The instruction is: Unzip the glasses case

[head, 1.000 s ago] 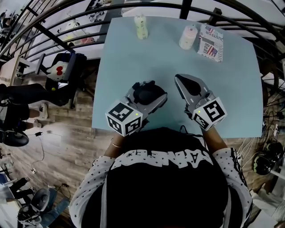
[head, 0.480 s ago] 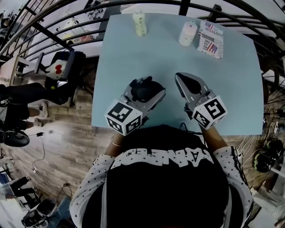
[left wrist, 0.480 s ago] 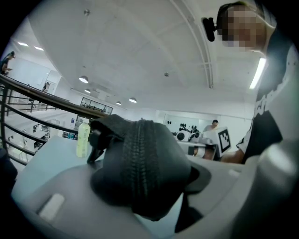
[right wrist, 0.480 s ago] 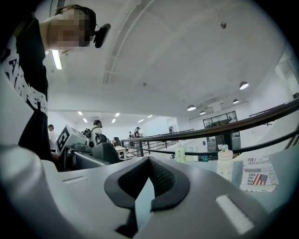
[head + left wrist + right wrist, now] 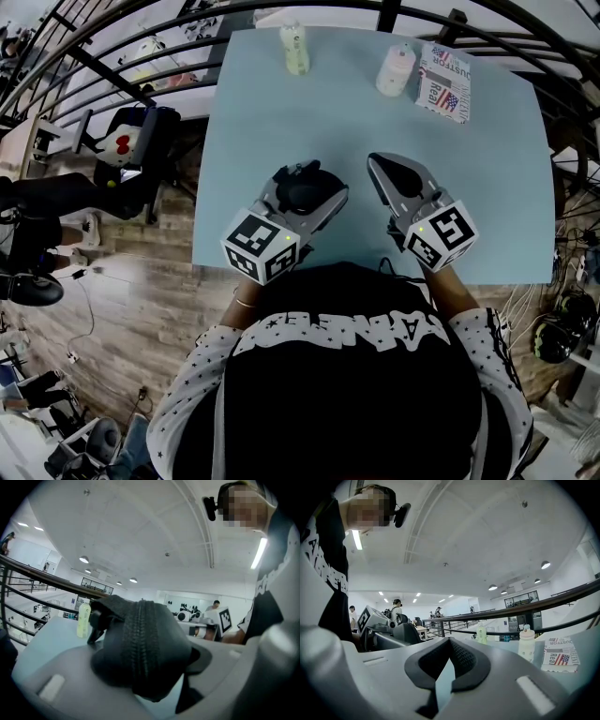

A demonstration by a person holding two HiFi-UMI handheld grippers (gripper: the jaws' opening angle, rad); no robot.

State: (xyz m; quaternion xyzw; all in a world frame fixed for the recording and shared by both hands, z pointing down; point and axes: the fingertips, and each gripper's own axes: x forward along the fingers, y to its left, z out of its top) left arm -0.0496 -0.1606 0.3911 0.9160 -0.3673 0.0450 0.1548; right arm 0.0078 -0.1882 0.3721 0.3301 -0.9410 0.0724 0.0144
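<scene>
Black soft zip-round glasses case: one only; held over the pale blue tabletop near its front edge, close to the person's chest; clamped in the left tool; zipper line runs up the middle of the case, teeth closed as far as shows; a dark tab juts at the case's far-left end, possibly the pull, cannot confirm.

Right tool is just beside the case, not touching it; jaws pressed together on nothing.

Step, by my reading: case secured, unzipping not begun. Next move calls for the right tool to part its jaws, find the pull, pinch it, and draw it along the track while the left steadies the case against twisting; small target, fine aim needed.

Count: two tools; one case; along the far edge one pale green bottle and one whitish bottle; one printed box with a flag pattern just beside the latter.
</scene>
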